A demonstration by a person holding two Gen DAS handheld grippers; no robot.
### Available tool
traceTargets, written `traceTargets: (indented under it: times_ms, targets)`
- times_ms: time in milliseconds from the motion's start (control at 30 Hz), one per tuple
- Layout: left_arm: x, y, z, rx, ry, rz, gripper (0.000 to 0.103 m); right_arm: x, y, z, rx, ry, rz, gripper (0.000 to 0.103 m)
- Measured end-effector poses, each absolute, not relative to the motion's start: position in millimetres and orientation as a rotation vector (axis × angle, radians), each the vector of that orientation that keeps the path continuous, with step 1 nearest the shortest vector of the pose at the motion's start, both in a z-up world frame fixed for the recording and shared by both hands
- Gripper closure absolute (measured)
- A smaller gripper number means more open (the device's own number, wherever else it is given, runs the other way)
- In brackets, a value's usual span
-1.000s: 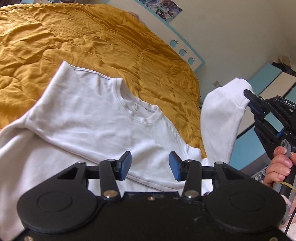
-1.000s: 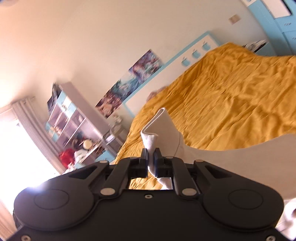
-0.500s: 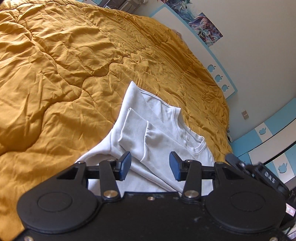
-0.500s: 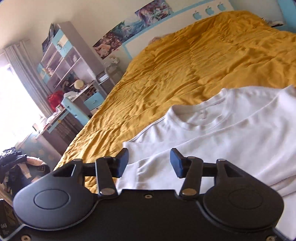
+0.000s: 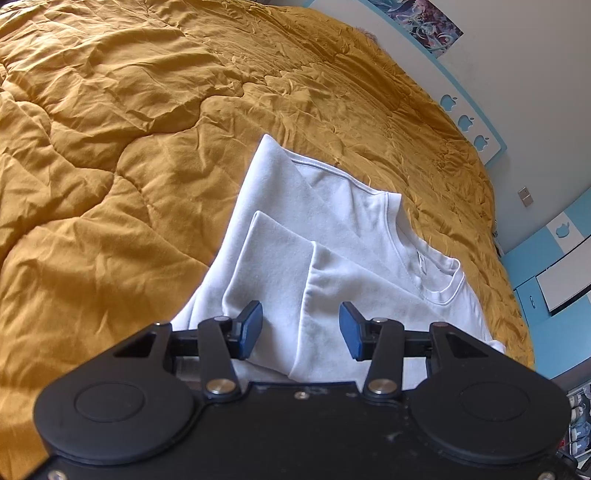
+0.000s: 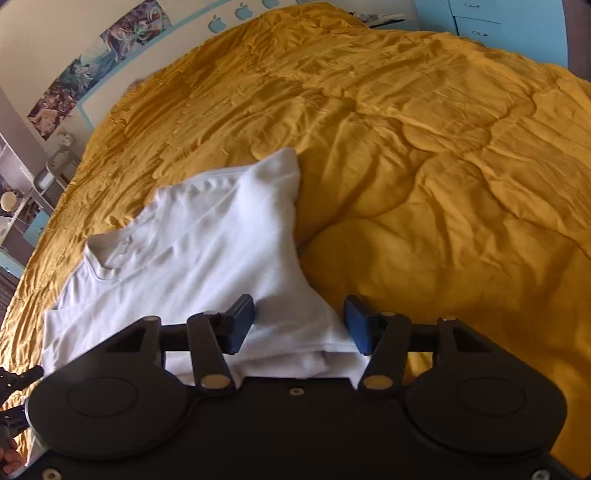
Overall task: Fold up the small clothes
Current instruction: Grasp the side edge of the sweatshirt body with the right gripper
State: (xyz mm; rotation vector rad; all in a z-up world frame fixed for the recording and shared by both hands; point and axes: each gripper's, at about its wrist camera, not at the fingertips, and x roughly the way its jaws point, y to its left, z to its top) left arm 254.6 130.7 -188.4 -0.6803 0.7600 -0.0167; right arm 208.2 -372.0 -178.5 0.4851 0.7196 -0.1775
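A white sweatshirt (image 5: 332, 236) lies on the mustard-yellow quilt (image 5: 110, 147) with both sleeves folded in over its front; its round collar (image 5: 439, 273) points to the right. My left gripper (image 5: 301, 328) is open and empty, hovering just above the folded sleeve. In the right wrist view the same sweatshirt (image 6: 207, 251) lies to the left, collar (image 6: 103, 258) at far left. My right gripper (image 6: 299, 325) is open and empty over the garment's near edge, where layered folds show between the jaws.
The quilt (image 6: 443, 184) covers the whole bed. A white and blue headboard with apple cut-outs (image 5: 469, 122) lines the wall. Blue drawers (image 6: 491, 22) stand beyond the bed, shelves (image 6: 22, 192) at the left. The other gripper's tip (image 6: 14, 376) shows at the lower left.
My right gripper, shut on a raised sleeve a second ago, has laid it across the sweatshirt, opened and drawn back over the near edge. My left gripper stayed open and shifted its aim.
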Motion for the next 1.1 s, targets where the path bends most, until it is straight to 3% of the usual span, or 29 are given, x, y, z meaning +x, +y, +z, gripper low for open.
traceTargets:
  times_ms: [67, 233, 400, 500, 900, 967, 1100]
  targets:
    - [253.6, 133.1, -192.5, -0.699, 0.758, -0.020, 0.053, 199.9, -381.0, -188.0, 0.520, 0.709, -0.166, 0.052]
    - [247.5, 129.5, -179.7, -0.714, 0.727, -0.033, 0.054, 193.1, -380.1, -170.5, 0.470, 0.663, -0.130, 0.049]
    - [249.9, 115.7, -175.5, -0.684, 0.725, -0.073, 0.053, 171.8, -340.3, -146.6, 0.055, 0.603, -0.087, 0.049]
    - [251.9, 110.8, -179.4, -0.678, 0.741, -0.072, 0.053, 166.1, -314.0, -152.5, -0.200, 0.614, -0.052, 0.062]
    - [252.5, 111.9, -180.8, -0.679, 0.756, -0.063, 0.053, 182.0, -260.5, -186.4, -0.779, 0.607, -0.038, 0.070]
    - [252.3, 111.1, -180.8, -0.677, 0.756, -0.062, 0.053, 184.3, -258.1, -191.1, -0.832, 0.624, -0.037, 0.095]
    - [252.5, 112.3, -180.6, -0.675, 0.753, -0.059, 0.053, 174.8, -262.2, -186.6, -0.797, 0.647, -0.027, 0.100]
